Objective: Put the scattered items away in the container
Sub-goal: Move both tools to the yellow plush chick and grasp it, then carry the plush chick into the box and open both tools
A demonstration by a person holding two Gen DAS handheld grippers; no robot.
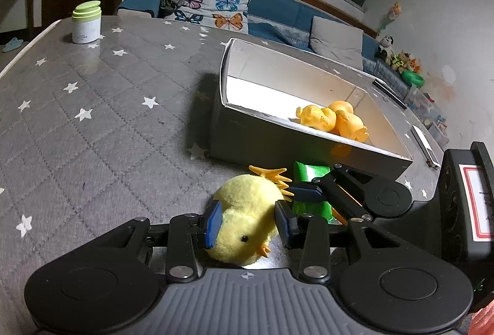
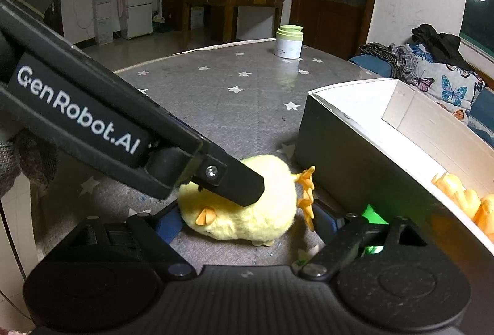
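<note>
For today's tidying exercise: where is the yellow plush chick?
The plush chick lies on the table between the left gripper fingers, beside the box.

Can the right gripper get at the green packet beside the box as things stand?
Probably not cleanly: the green packet lies behind the right gripper's own finger linkage, the plush chick fills its jaws, and the left gripper crowds that spot.

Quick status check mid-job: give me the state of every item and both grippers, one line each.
Plush chick: lying on its side on the table, outside the box.
Left gripper: open, fingers on either side of the chick.
Right gripper: open, fingers flanking the chick.
Green packet: on the table beside the box.
Box: open-topped, upright.
Orange toys: inside the box.
Green-lidded jar: upright, lid on, at the far table edge.
</note>
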